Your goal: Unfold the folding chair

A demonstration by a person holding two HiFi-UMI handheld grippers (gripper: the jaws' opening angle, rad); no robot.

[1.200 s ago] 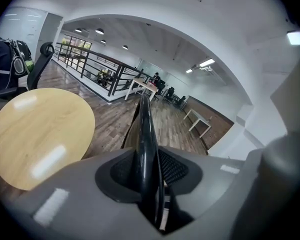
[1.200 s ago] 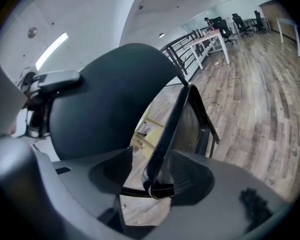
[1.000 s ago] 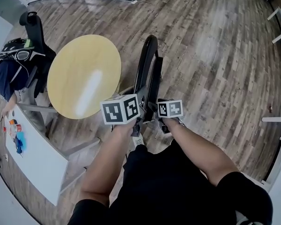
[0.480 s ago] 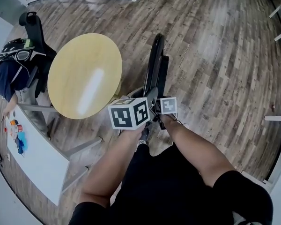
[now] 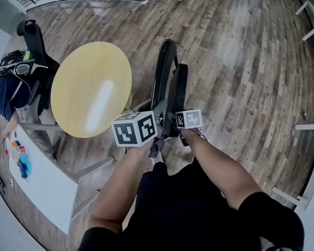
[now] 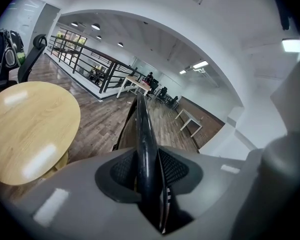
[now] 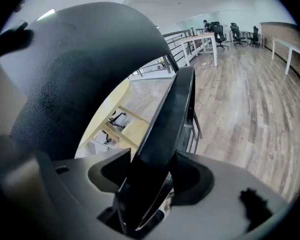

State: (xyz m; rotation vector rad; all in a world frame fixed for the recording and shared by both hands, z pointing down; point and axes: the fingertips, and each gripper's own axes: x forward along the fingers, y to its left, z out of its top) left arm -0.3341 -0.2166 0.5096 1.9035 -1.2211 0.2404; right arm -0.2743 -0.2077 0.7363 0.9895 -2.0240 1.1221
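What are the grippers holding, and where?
Both hold the folding chair: left gripper clamps its frame tube, jaws just tightened; right gripper grips the seat edge, jaws just widened.

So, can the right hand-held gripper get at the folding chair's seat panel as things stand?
Probably yes: the seat panel already sits between the right hand-held gripper's jaws, pads against it, though they have just been opening; nothing blocks it.

The folding chair point(image 5: 165, 82) stood just right of the round worktop point(image 5: 91, 88). An office chair point(image 5: 32, 35) stood beyond that worktop, a long worktop point(image 5: 42, 184) nearer, at left.
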